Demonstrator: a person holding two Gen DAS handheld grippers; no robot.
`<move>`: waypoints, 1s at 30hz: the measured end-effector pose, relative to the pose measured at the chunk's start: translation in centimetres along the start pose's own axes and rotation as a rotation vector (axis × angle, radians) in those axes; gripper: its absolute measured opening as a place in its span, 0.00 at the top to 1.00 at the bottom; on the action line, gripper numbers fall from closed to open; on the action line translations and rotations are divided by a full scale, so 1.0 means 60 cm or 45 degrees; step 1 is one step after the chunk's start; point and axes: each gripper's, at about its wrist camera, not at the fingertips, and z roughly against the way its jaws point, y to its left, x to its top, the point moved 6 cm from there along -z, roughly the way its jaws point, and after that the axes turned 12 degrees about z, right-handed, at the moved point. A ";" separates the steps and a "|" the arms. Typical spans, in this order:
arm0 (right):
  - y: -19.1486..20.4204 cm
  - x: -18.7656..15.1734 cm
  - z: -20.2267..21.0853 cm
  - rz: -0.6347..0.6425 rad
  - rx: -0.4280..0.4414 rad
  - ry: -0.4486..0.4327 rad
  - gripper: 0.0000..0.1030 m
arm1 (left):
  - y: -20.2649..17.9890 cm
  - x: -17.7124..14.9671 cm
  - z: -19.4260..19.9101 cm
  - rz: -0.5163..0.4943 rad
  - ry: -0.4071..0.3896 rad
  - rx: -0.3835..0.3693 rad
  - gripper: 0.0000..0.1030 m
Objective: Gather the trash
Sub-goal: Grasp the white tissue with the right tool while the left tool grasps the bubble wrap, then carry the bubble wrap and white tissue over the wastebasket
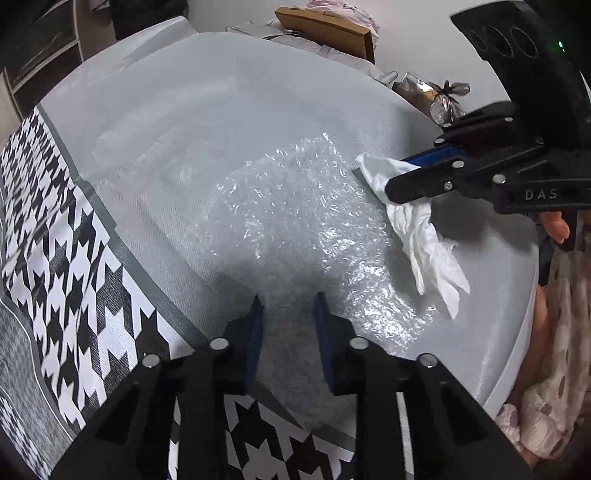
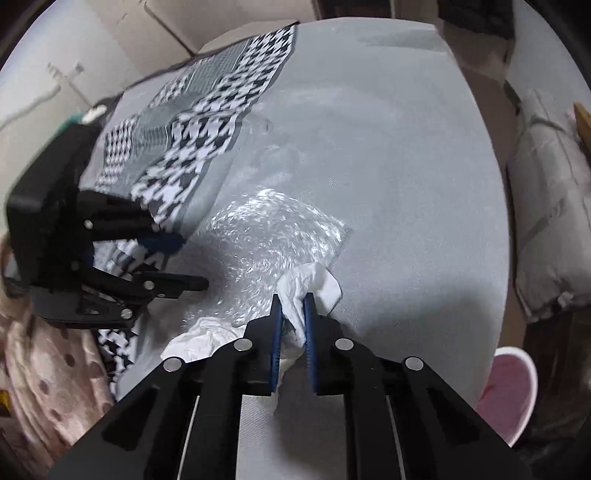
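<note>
A sheet of clear bubble wrap point(image 1: 295, 214) lies on the grey bed cover point(image 1: 207, 103). Its near edge runs in between the blue pads of my left gripper point(image 1: 289, 298), which are closed in on it. A crumpled white tissue point(image 1: 432, 251) lies at the wrap's right edge. My right gripper point(image 1: 406, 173) comes in from the right and is shut on the tissue's upper end. In the right wrist view the tissue point(image 2: 310, 284) is pinched between the pads of the right gripper point(image 2: 293, 306), the left gripper point(image 2: 192, 262) sits at the left edge of the bubble wrap point(image 2: 273, 229).
A black-and-white houndstooth blanket point(image 1: 74, 277) covers the bed's left part. A cardboard box point(image 1: 325, 29) and a foil-wrapped bundle with a bow point(image 1: 432, 96) lie at the far edge. A pink-lined bin point(image 2: 513, 387) stands beside the bed. A person's spotted pink clothing point(image 1: 561, 314) is at the right.
</note>
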 end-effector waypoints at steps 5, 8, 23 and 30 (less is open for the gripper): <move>-0.003 -0.001 0.043 -0.099 0.078 -0.111 0.91 | -0.016 -0.002 0.009 0.009 -0.017 -0.029 0.94; 0.005 -0.002 0.080 -0.125 0.089 -0.190 0.91 | -0.018 -0.002 0.039 0.011 -0.067 -0.035 0.95; 0.058 -0.043 0.274 -0.066 0.002 -0.396 0.91 | -0.034 -0.033 0.251 0.058 -0.370 0.084 0.95; 0.081 -0.065 0.331 -0.008 -0.061 -0.401 0.91 | -0.047 -0.036 0.311 0.081 -0.435 0.078 0.95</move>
